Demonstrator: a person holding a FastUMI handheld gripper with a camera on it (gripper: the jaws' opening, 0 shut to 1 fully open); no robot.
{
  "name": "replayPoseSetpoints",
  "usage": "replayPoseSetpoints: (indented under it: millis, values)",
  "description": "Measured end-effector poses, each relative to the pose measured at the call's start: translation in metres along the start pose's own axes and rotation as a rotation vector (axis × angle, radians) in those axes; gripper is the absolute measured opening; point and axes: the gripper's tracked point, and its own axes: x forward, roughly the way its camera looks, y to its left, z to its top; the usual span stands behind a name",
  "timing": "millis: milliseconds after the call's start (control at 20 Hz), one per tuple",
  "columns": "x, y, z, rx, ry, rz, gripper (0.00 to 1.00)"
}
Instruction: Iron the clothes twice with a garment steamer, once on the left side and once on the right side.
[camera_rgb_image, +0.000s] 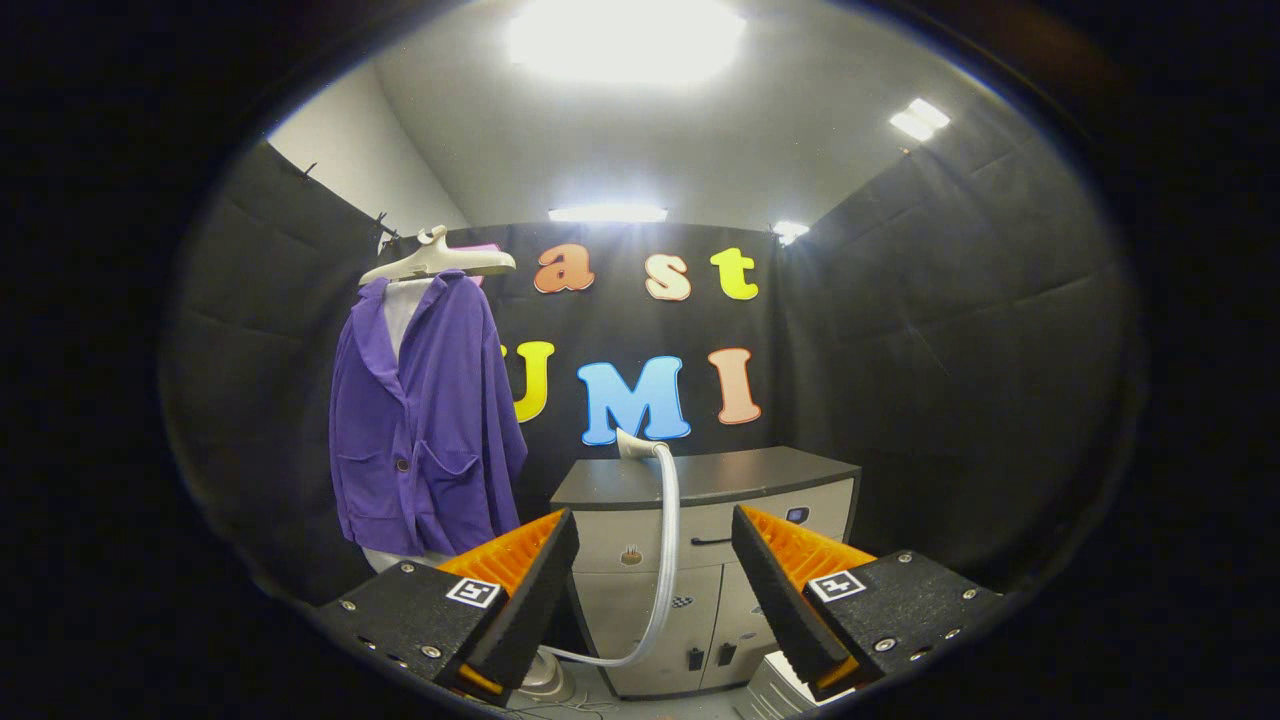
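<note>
1. My gripper (655, 560) is level and looks across the booth at the cabinet (700, 560). The jaws stand wide open with nothing between them but air, and the hose (668, 540) shows through the gap beyond them.
2. The garment steamer head (632, 445) lies at the rear left edge of the cabinet's dark surface (740, 472). Its pale hose drops over the front edge, runs down the cabinet face and curves left to the steamer base (545, 680) on the floor, partly hidden behind my left finger.
3. The purple jacket (425, 420) hangs on a pale hanger (440, 260) against the left wall, well to the left of the cabinet and apart from it. It faces outward, with a white garment showing at the collar.
4. I judge that no pass is done yet. The first step is to take the steamer head.
5. Risk: little of the head shows behind the surface's edge, so I could close on the hose instead and drag the head off the cabinet.
6. Risk: the hose loops low near the base. A long swing toward the jacket may pull it taut and tip the base.
7. Risk: the jacket hangs loose, so pressing hard could push it round or off the hanger.
</note>
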Motion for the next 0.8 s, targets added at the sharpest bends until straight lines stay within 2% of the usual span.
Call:
replayPoseSetpoints:
  millis: [400, 800]
  values:
    - [0.017, 0.019, 0.041, -0.017, -0.054, 0.002, 0.95]
    - [0.075, 0.021, 0.106, -0.029, -0.100, 0.010, 0.95]
